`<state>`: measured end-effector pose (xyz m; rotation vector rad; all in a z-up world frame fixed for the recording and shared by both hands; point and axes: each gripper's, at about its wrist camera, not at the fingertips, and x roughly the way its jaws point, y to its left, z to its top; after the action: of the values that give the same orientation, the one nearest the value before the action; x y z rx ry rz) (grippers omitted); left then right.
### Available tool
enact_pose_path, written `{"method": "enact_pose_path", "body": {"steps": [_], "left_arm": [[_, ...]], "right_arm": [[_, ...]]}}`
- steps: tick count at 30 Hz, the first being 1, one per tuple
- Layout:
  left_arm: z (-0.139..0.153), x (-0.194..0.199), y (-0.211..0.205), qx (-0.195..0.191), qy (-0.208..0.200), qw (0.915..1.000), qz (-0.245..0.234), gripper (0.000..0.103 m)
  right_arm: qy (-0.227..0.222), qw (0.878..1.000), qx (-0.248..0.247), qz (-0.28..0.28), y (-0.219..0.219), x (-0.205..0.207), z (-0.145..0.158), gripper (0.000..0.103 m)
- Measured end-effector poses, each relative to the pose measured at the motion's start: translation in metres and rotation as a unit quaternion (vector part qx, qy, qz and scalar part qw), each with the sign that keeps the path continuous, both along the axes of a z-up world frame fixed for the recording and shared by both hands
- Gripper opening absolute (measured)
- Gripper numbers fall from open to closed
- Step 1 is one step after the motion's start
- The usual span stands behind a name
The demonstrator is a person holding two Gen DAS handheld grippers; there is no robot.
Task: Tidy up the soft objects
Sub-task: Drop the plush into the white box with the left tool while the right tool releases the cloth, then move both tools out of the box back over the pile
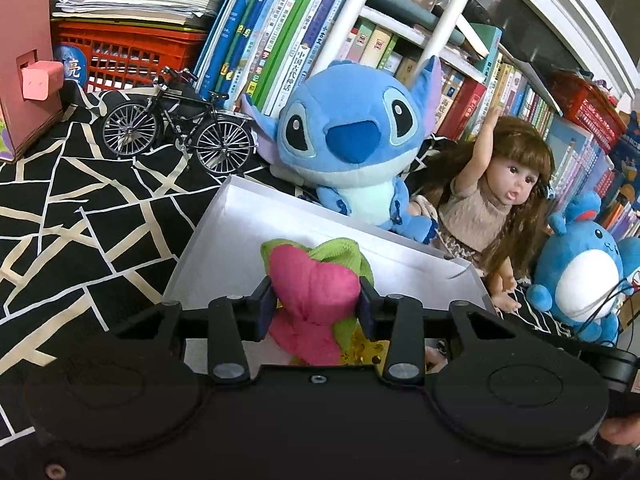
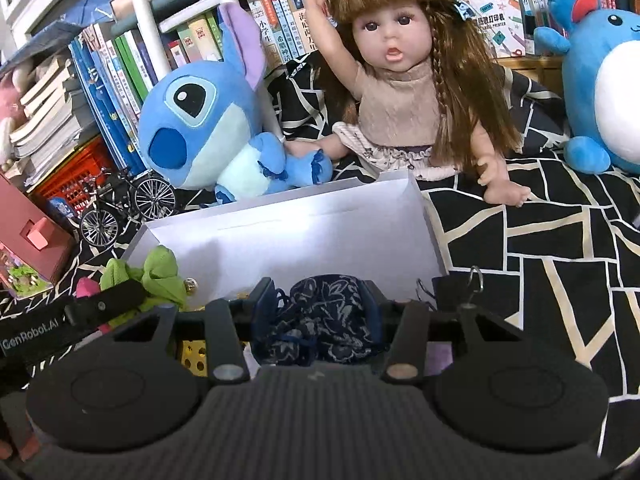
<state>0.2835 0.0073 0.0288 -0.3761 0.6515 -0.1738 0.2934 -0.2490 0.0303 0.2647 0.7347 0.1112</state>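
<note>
The left wrist camera sits low behind its own jaws, close over the near edge of the white box, and faces the bookshelf with the Stitch plush at 12 o'clock, the doll at 2 and the toy bicycle at 10. The right wrist camera looks from just as low and near, from farther right, so the doll stands at 12 o'clock, Stitch at 10 and the bicycle at 9. Both views share the box, Stitch, the doll, the bicycle, the round blue plush, the books and the black patterned cloth.
</note>
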Motion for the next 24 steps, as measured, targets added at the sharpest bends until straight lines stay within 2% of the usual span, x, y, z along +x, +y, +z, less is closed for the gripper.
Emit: {"method": "enact_pose_path", "body": {"steps": [6,7,9,12,14,17,24], "left_arm": [[0.004,-0.002,0.001,0.0,0.009,1.0,-0.003,0.045],[0.004,-0.002,0.001,0.0,0.009,0.9999,-0.004,0.047],[0.005,-0.005,0.001,0.004,0.006,1.0,-0.006,0.052],[0.01,-0.013,0.0,0.012,-0.008,0.9998,-0.011,0.063],[0.014,-0.018,-0.001,0.014,-0.017,0.9997,-0.013,0.071],[0.02,-0.027,-0.002,0.015,-0.026,0.9995,-0.013,0.076],[0.031,-0.05,-0.001,0.023,-0.044,0.9987,-0.015,0.082]], "right_arm": [[0.001,1.0,0.008,-0.005,-0.002,-0.002,-0.001,0.058],[-0.001,1.0,0.01,-0.005,-0.002,-0.003,0.0,0.06],[-0.006,1.0,0.011,-0.003,-0.003,-0.006,0.001,0.07],[-0.02,1.0,0.003,0.003,-0.003,-0.012,0.005,0.076],[-0.028,1.0,0.001,0.007,-0.003,-0.017,0.008,0.079],[-0.041,0.999,0.001,0.014,-0.004,-0.024,0.012,0.082],[-0.072,0.997,0.006,0.027,-0.009,-0.048,0.025,0.088]]}}
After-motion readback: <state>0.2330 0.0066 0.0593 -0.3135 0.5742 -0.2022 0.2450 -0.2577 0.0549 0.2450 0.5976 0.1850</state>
